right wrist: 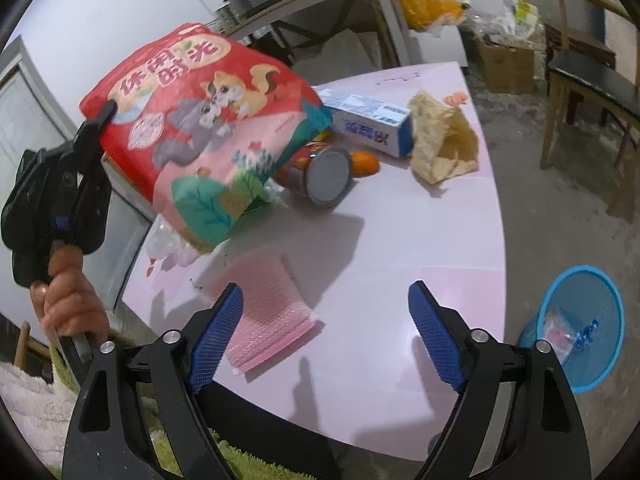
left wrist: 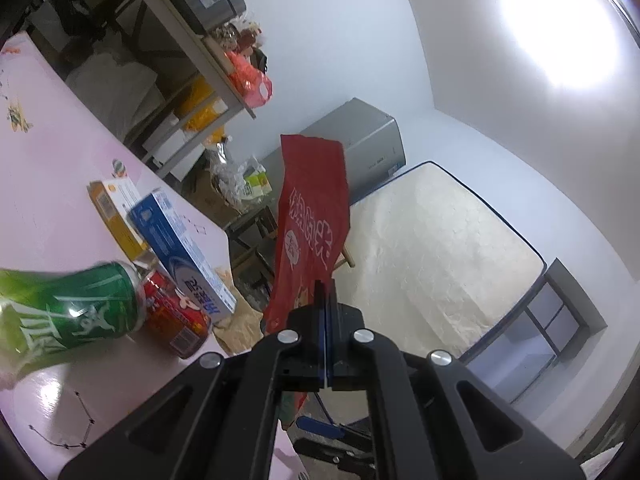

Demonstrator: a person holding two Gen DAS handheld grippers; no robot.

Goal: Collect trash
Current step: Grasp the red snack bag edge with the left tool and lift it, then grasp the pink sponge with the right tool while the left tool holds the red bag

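Two grippers — left gripper (left wrist: pixel 325 292) clamped on the red snack bag (right wrist: pixel 208 120), right gripper (right wrist: pixel 324 332) spread wide, empty

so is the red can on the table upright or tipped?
Tipped. The red can lies on its side on the pink table, its round silver end facing the right wrist camera, beside the orange.

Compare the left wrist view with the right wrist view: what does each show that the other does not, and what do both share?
Only the left wrist view shows the green can, the yellow box and the mattress. Only the right wrist view shows the blue bin, the orange, the pink padded envelope and the open, empty right gripper. Both show the red snack bag pinched in the shut left gripper, the red can and the blue-and-white box.
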